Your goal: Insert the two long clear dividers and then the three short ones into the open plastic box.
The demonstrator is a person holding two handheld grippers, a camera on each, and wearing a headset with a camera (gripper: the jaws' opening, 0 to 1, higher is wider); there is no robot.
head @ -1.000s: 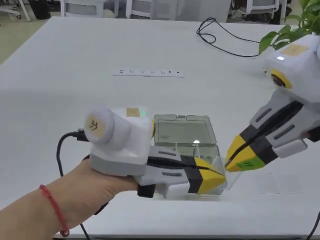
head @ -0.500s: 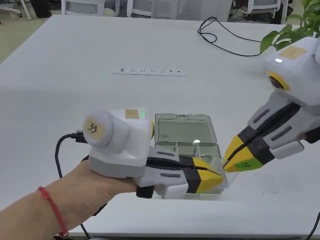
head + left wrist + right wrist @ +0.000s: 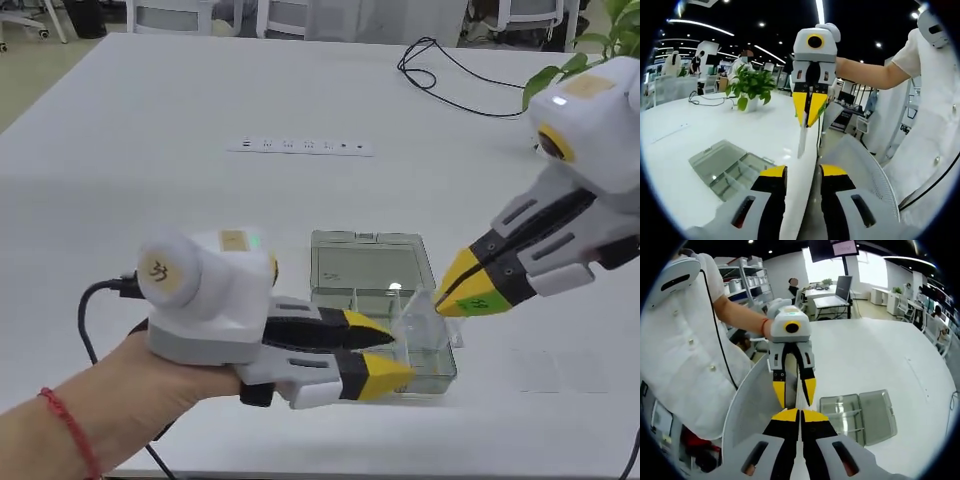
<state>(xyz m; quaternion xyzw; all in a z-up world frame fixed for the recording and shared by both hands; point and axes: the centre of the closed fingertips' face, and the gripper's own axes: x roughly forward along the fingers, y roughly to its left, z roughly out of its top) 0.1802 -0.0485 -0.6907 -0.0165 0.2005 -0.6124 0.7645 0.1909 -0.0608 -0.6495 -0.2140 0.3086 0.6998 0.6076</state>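
Note:
The open clear plastic box (image 3: 432, 372) lies on the white table with its lid (image 3: 368, 262) folded back; some clear dividers stand inside it. My right gripper (image 3: 441, 305) is above the box's right side, shut on a clear divider (image 3: 418, 318) that hangs from its tips. My left gripper (image 3: 400, 352) points right at the box's near side, open, its tips just short of the divider. In the left gripper view, my own open gripper (image 3: 804, 172) faces the right gripper (image 3: 807, 122), the divider (image 3: 802, 141) and the box (image 3: 730, 167). The right gripper view shows the right gripper (image 3: 800, 414) shut, the left gripper (image 3: 794, 401) opposite, and the box (image 3: 860, 412).
A white power strip (image 3: 305, 146) lies farther back on the table. A black cable (image 3: 450, 75) curls at the back right beside a green plant (image 3: 575, 70). The plant (image 3: 750, 87) stands beyond the box. People sit far off in the room.
My left gripper has opened and drawn back to the left, away from the divider. The right gripper keeps hold of the divider and sits slightly higher.

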